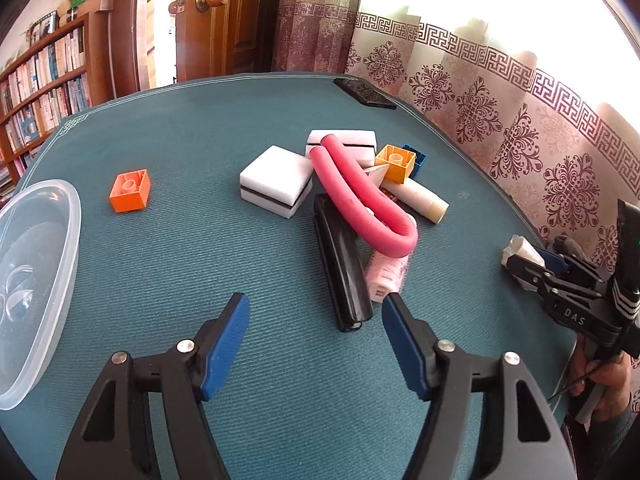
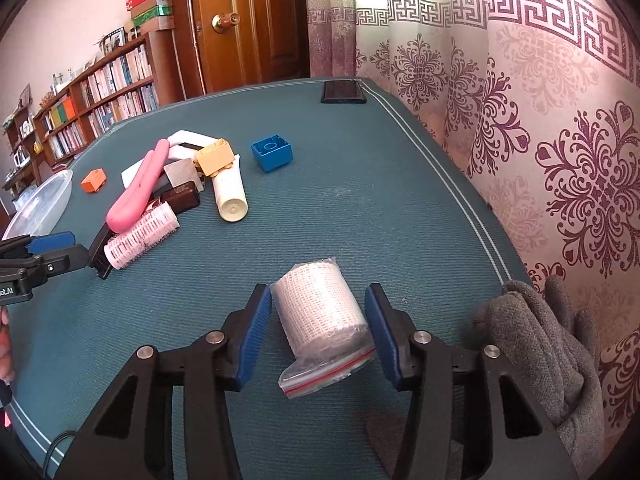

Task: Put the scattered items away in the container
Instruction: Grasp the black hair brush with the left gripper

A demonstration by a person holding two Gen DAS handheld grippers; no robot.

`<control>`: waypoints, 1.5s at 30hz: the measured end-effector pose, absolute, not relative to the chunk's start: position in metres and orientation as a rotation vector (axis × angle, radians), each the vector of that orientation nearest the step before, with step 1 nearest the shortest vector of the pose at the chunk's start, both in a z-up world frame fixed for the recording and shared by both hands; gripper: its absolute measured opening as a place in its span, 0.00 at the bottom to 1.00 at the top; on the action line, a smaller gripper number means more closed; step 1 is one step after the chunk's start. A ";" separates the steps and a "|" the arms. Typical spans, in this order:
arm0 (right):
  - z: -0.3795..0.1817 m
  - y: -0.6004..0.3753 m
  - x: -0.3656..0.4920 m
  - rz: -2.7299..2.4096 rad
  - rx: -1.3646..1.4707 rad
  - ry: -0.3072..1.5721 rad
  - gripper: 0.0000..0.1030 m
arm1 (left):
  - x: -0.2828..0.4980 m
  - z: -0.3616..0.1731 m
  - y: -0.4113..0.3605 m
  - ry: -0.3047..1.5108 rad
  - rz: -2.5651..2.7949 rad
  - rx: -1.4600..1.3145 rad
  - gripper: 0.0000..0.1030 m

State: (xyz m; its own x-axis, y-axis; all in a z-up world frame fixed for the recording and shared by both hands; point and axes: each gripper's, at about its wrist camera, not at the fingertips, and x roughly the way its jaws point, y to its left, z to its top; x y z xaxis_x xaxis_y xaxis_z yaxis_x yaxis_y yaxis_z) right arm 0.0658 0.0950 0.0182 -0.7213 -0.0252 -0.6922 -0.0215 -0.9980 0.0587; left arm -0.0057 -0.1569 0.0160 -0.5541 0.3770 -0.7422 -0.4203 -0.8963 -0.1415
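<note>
While my right gripper straddles the bagged gauze roll, jaws spread and seemingly not yet touching, my left gripper waits open near the pile; the clear container sits far left.

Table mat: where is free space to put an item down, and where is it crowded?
Bare mat lies between the clear container and the black case, and between the blue block and the bagged roll. The pile around the pink foam roller is crowded.
</note>
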 end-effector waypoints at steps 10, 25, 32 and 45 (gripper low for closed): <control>0.017 0.085 0.068 -2.905 1.171 -0.070 0.51 | -0.024 0.014 -0.140 0.092 2.408 -1.165 0.69; 0.011 0.087 0.064 -2.901 1.203 -0.082 0.51 | -0.041 0.014 -0.153 0.057 2.427 -1.185 0.67; 0.011 0.087 0.064 -2.904 1.206 -0.093 0.51 | -0.042 0.014 -0.139 0.063 2.368 -1.179 0.67; 0.010 0.088 0.064 -2.905 1.209 -0.096 0.51 | -0.056 0.010 -0.165 -0.039 2.384 -1.246 0.68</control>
